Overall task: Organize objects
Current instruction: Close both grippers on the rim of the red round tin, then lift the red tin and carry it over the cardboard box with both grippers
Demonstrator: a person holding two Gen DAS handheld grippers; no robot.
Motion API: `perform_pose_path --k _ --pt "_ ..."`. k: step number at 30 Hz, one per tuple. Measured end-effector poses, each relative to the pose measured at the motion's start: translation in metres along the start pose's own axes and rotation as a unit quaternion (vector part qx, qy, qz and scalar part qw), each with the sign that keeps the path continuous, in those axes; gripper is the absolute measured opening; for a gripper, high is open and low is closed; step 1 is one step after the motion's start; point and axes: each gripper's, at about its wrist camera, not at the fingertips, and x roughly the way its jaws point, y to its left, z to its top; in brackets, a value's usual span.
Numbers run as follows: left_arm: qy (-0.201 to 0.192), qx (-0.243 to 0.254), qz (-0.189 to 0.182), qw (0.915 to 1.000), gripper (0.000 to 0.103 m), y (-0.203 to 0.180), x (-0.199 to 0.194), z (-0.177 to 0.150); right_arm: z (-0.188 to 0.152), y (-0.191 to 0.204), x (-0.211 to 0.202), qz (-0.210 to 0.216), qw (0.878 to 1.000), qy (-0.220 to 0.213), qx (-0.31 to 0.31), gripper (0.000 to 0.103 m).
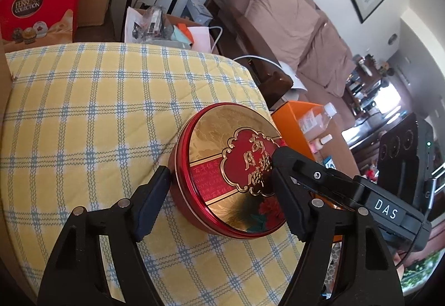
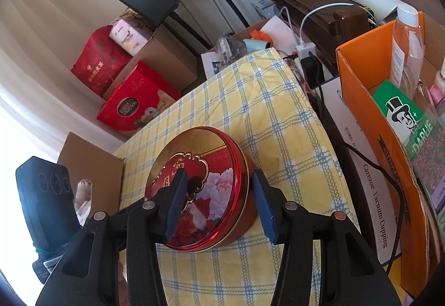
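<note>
Sitting on checked cloth point(image 1: 83, 111), round tin point(image 1: 230, 175) between both grippers' jaws.

The left gripper point(image 1: 219, 183) has two matte black plastic arms that fork apart, each ending in a flat dark navy pad. Round silver pins sit on the arm joints, two to each side.

The right gripper point(image 2: 217, 206) is built the same way: black forked arms and silver pins, one of them coppery. Its pads point(image 2: 262, 208) are a brighter blue with a woven-looking grain.

Seen from the left wrist, the right unit's black body carries a white label point(image 1: 385, 208) reading "DAS", a small screw, a thin dark cable, and a tall black module with three round rings and a green light.
</note>
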Motion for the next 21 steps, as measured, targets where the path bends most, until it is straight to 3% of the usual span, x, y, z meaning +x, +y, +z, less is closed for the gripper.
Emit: perform_pose_path --k 21 --pt "-0.081 0.018 0.004 0.9965 0.071 -0.048 -0.1 0.011 0.008 0.061 -0.079 0.031 0.997 -0.069 -0.036 0.046"
